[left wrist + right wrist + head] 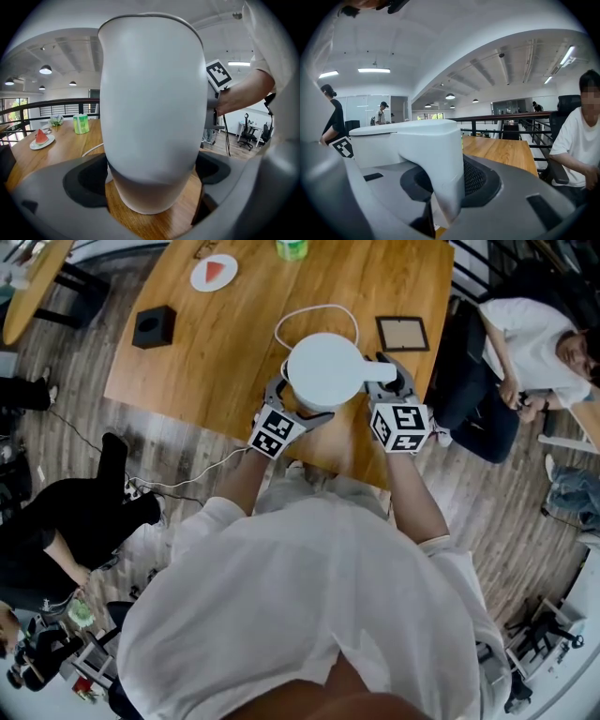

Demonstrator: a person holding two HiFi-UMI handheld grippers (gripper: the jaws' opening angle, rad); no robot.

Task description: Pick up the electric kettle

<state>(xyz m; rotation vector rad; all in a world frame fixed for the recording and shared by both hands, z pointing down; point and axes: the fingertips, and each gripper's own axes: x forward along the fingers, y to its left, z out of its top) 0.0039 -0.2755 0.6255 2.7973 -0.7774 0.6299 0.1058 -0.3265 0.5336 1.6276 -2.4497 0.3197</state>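
Note:
A white electric kettle (323,371) stands near the front edge of the wooden table (216,352). My left gripper (298,401) clasps the kettle's body from the left. In the left gripper view the rounded body (150,117) fills the gap and both dark pads (89,180) lie against it, so my left gripper (152,178) is shut on it. My right gripper (382,381) is at the kettle's right side. In the right gripper view my right gripper (440,183) is shut on the white handle (436,159), and the kettle's underside is hidden.
A white cord (314,313) loops behind the kettle. On the table are a picture frame (402,333), a black box (153,326), a plate with a watermelon slice (214,272) and a green cup (292,247). People sit at the right (525,352) and the left (66,521).

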